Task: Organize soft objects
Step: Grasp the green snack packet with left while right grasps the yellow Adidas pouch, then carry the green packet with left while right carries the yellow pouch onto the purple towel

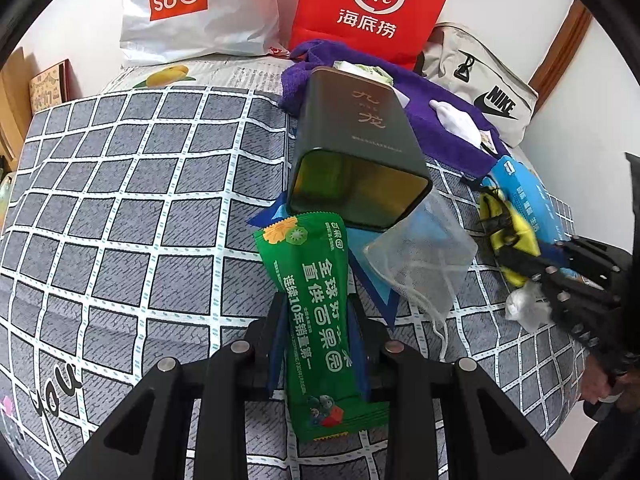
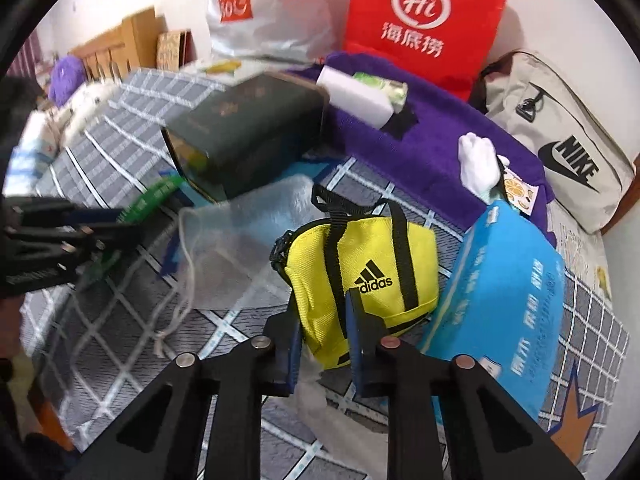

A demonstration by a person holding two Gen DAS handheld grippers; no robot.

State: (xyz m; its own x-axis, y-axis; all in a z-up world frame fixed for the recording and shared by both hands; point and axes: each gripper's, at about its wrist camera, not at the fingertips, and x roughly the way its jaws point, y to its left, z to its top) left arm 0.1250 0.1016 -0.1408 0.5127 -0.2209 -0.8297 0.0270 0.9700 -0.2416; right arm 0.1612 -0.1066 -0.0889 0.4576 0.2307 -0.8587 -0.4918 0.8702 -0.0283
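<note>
A: Nearest to us, our left gripper (image 1: 316, 344) is clenched on the green snack packet (image 1: 316, 312), pads on both long edges, the packet's top pointing up toward the tin.

B: And the right gripper (image 2: 324, 344)? Its jaws are close together with something pale and crinkly between them, which looks like a scrap of clear plastic wrap (image 1: 524, 308). From the left view that wad sits at the fingertips.

A: We'd call it gripped, though the right view is blurred there and we can't swear the pads press it. Just beyond those fingers lies the yellow adidas pouch (image 2: 360, 276), with the blue tissue pack (image 2: 508, 292) touching its right side.

B: Then the mesh drawstring bag (image 1: 424, 256) lies between the two grippers, its mouth partly under the dark green tin (image 1: 356, 152), which lies on its side with the open end facing us.

A: So we judge the step is getting the packet into the tin. To do it well, we should keep the packet lined up with the opening, lead with the free top end, and go in low so it doesn't buckle against the rim.

B: It's soft, so we should grip no harder than now, and keep the right gripper clear of the mesh cord.

A: Further back, the purple towel (image 1: 440, 132) carries a white glove (image 1: 456, 118). Behind it stand the red bag (image 1: 372, 4), the white Miniso bag (image 1: 192, 4) and the Nike bag (image 1: 492, 92), against the wall on the checked bedcover (image 1: 120, 200).
</note>
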